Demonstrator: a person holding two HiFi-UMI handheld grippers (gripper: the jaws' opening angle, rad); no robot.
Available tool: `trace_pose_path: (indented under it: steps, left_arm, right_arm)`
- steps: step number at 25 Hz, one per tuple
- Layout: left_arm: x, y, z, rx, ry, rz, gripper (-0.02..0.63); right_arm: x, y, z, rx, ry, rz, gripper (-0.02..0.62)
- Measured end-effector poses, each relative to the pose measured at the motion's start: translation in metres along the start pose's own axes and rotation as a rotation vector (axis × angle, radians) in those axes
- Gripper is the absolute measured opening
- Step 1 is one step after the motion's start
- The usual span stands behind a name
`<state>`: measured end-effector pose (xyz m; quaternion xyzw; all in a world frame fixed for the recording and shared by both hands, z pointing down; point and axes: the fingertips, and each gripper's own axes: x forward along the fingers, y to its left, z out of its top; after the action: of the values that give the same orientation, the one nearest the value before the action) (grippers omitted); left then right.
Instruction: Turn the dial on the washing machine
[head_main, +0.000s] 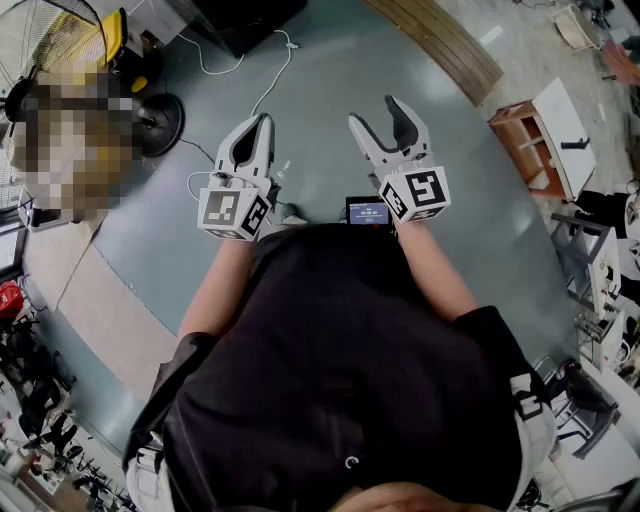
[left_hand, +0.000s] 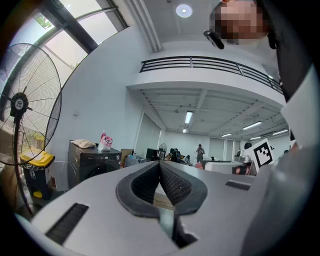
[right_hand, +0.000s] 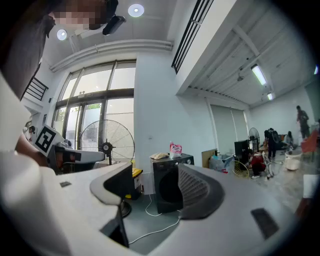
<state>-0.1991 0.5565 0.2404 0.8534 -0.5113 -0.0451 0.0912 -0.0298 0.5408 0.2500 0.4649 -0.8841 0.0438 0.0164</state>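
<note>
With jaws apart and empty, the right gripper (head_main: 378, 115) is aimed at the washing machine (right_hand: 172, 182) at frame centre, apparently readied for its dial; the left gripper (head_main: 262, 122) is closed, unused.

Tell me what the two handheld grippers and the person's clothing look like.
Both the left gripper and right gripper are light grey plastic, with curved fingers lined with dark ribbing. Each carries a white cube printed with black square markers. The person wears a black short-sleeved top.
</note>
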Motion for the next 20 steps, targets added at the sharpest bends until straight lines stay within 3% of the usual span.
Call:
trace_pose_path:
  steps: [20]
  left_arm:
    - [0.0059, -0.0061, -0.0054, -0.009, -0.001, 0.004, -0.006]
  right_arm:
    - [-0.0034, -0.0099, 0.0007, 0.030, -0.022, 0.000, 0.290]
